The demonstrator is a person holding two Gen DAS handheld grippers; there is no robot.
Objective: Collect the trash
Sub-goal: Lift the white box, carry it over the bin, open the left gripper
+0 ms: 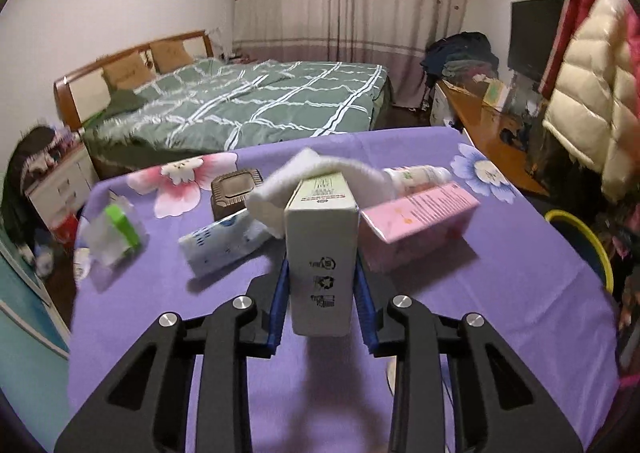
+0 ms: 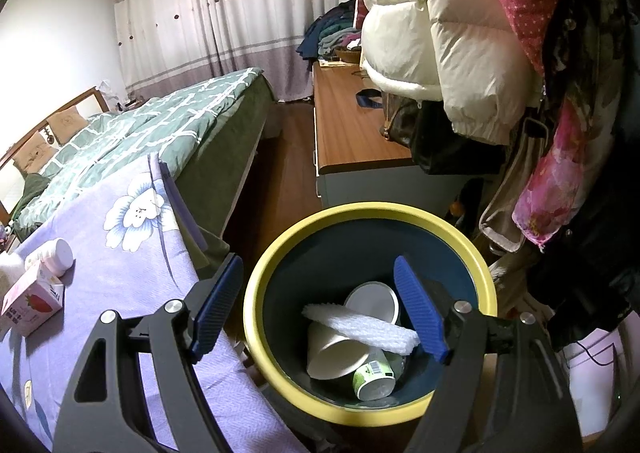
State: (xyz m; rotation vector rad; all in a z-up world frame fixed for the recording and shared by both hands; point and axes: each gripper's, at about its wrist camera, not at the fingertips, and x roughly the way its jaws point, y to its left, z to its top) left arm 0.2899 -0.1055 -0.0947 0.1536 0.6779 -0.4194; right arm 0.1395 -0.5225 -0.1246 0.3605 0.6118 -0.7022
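Note:
My left gripper (image 1: 321, 277) is shut on a white-and-green carton (image 1: 320, 245), held end-on above the purple flowered tablecloth (image 1: 500, 293). Behind the carton lie a crumpled white tissue (image 1: 320, 169), a pink carton (image 1: 420, 219), a white bottle (image 1: 416, 175), a blue-white tissue pack (image 1: 224, 245), a brown square container (image 1: 236, 191) and a green-and-clear wrapper (image 1: 116, 233). My right gripper (image 2: 318, 261) hangs open and empty over the yellow-rimmed bin (image 2: 360, 211). In the bin are a paper cup (image 2: 336, 353), a white foam sheet (image 2: 360, 327) and a green-labelled cup (image 2: 374, 377).
The bin stands on the floor off the table's right edge (image 2: 208, 293). The pink carton (image 2: 32, 305) and white bottle (image 2: 56, 255) sit near that edge. A bed (image 1: 248, 101) lies beyond the table; a wooden cabinet (image 2: 352, 125) and hanging coats (image 2: 460, 33) crowd the right side.

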